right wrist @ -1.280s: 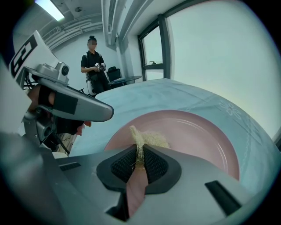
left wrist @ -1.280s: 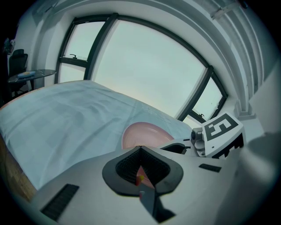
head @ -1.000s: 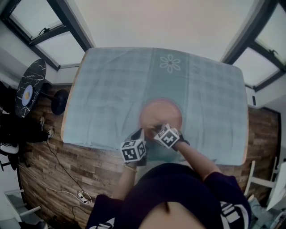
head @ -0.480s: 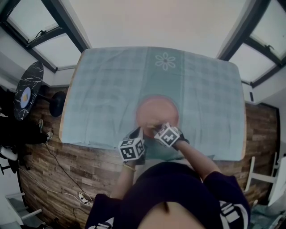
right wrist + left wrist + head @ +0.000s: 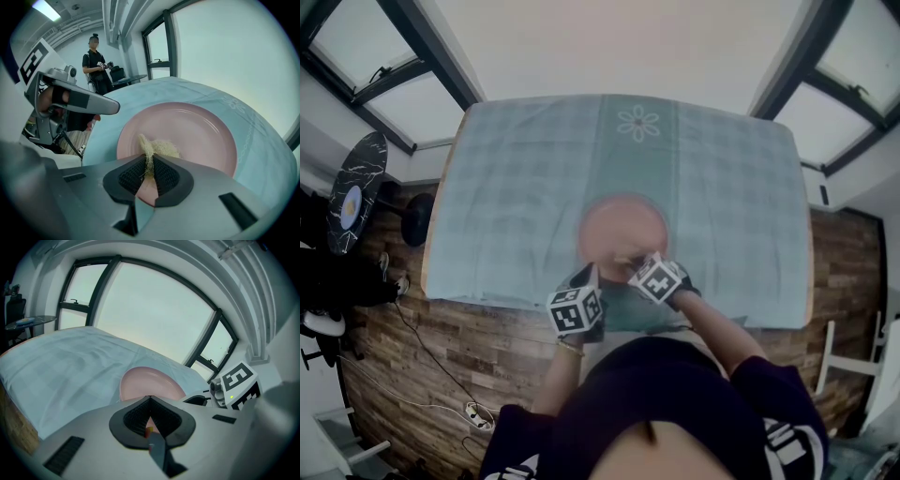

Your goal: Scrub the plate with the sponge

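Note:
A pink plate (image 5: 620, 223) lies on the teal-clothed table (image 5: 506, 187), near its front edge. My left gripper (image 5: 149, 400) is shut on the plate's (image 5: 151, 382) near rim; in the head view it (image 5: 590, 275) is at the plate's near left. My right gripper (image 5: 149, 165) is shut on a pale fibrous sponge (image 5: 159, 147), which rests on the near part of the plate (image 5: 201, 129). In the head view the right gripper (image 5: 625, 267) is over the plate's near edge, and the sponge is too small to make out there.
A round dark side table (image 5: 353, 192) stands on the wooden floor left of the table, with cables (image 5: 441, 398) lying nearby. A person (image 5: 96, 58) stands in the background of the right gripper view. Windows surround the room.
My right gripper has shifted slightly to the right over the plate's near part with the sponge. The left gripper keeps its hold on the rim. The head view has drifted a little.

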`<state>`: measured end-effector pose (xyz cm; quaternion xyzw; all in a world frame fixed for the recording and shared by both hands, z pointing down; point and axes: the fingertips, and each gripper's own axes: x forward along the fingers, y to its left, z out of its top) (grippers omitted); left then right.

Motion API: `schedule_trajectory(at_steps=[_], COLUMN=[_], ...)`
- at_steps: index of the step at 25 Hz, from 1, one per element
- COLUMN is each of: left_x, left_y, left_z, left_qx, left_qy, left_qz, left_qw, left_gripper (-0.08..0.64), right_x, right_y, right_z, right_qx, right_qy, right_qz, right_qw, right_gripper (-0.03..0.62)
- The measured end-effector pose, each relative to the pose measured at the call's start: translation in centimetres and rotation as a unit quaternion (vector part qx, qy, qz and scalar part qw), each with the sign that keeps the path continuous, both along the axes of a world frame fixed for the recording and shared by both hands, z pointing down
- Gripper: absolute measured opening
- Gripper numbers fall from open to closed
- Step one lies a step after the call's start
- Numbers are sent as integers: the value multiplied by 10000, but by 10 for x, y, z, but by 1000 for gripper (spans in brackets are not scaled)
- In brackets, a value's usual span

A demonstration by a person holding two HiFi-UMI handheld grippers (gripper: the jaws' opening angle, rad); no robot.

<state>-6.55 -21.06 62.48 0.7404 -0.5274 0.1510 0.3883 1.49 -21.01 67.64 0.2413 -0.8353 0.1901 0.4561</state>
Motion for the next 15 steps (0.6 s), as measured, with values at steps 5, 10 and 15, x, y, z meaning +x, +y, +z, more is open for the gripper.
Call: schedule_trajectory(at_steps=[5, 10, 15], left_x=[4, 7, 9], left_y=[6, 9, 9], left_z=[2, 3, 4], left_qx=[-31, -56, -62], left_qy=[-2, -1, -5], left_qz=[-18, 0, 35], left_qw=[10000, 10000, 10000], left_gripper=[9, 9, 9], right_x=[17, 29, 35], right_y=[0, -6, -14], right_z=[5, 4, 2], right_qx=[7, 61, 134], right_qy=[125, 194, 181], right_qz=[142, 319, 442], right_qw=[9998, 9993, 9988], right_gripper=[38, 38, 38])
